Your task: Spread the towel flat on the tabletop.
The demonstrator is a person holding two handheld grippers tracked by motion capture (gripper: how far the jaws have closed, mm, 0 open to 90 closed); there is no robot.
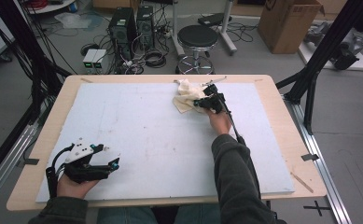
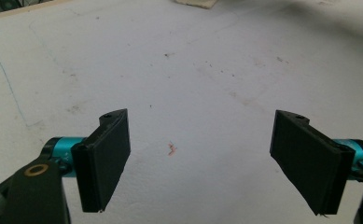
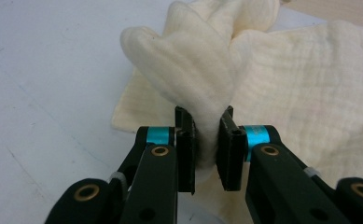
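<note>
**Right tool pinches the cloth at the far side of the counter**

We see the right tool [image 1: 198, 103] out at the far side of the counter [image 1: 282, 154], its jaws clamped narrow on a bunched fold of the cream cloth [image 1: 185, 95]. In the right gripper view, the right tool [image 3: 206, 140] has that fold squeezed between its two black pads [image 3: 184, 149], and the cloth [image 3: 300, 93] puffs up above them while the rest of it spreads flat on the white board [image 1: 142, 135] behind. Near us, at the front left corner, the left tool [image 1: 116, 161] rests low over the board, well apart from the cloth. In the left gripper view its jaws stand wide with nothing between them, just bare, scuffed white board [image 2: 193, 70].
</note>
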